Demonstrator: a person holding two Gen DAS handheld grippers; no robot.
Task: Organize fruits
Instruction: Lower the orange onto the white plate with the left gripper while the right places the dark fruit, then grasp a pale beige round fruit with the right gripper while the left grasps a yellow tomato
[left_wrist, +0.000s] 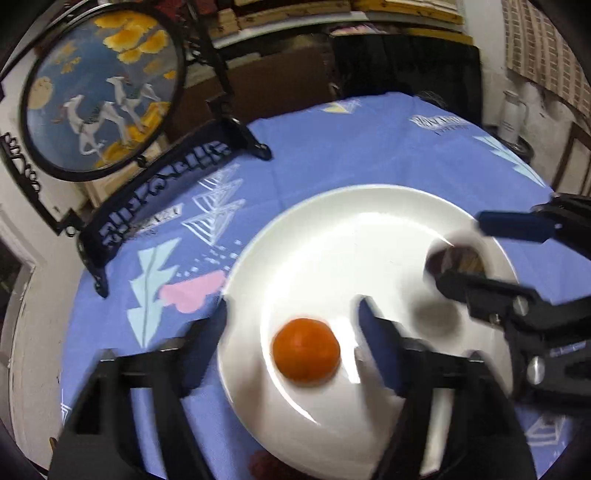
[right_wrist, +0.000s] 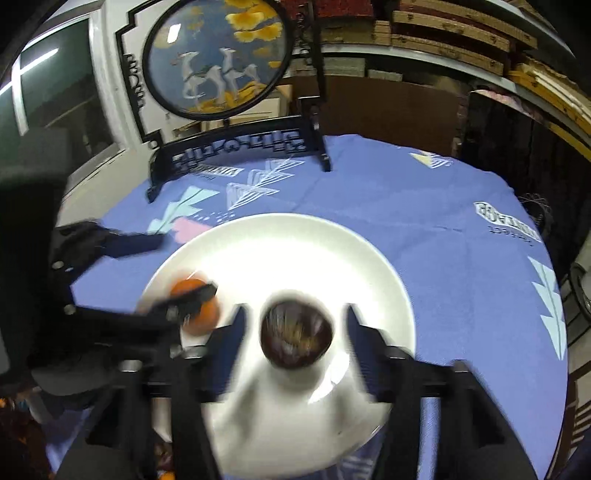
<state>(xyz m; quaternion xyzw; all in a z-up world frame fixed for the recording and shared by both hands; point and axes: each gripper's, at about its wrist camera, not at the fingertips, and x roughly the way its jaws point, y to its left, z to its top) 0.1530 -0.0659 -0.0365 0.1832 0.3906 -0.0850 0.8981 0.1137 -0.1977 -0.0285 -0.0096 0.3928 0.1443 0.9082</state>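
Note:
A white plate (left_wrist: 314, 236) lies on the blue tablecloth. An orange fruit (left_wrist: 306, 350) rests on it, between the spread fingers of my left gripper (left_wrist: 295, 317), which is open and not touching it. In the right wrist view the plate (right_wrist: 295, 243) holds a dark purple round fruit (right_wrist: 295, 334), blurred, between the spread fingers of my right gripper (right_wrist: 295, 325), open. The orange (right_wrist: 201, 308) shows at left, partly behind the left gripper's finger. The dark fruit (left_wrist: 456, 262) and right gripper (left_wrist: 465, 254) show at right in the left wrist view.
A black ornamental stand with a round painted screen (left_wrist: 99, 88) stands at the table's far left edge; it also shows in the right wrist view (right_wrist: 218, 55). The blue patterned tablecloth (left_wrist: 369, 147) covers a round table. A white bottle (left_wrist: 511, 114) stands beyond the table.

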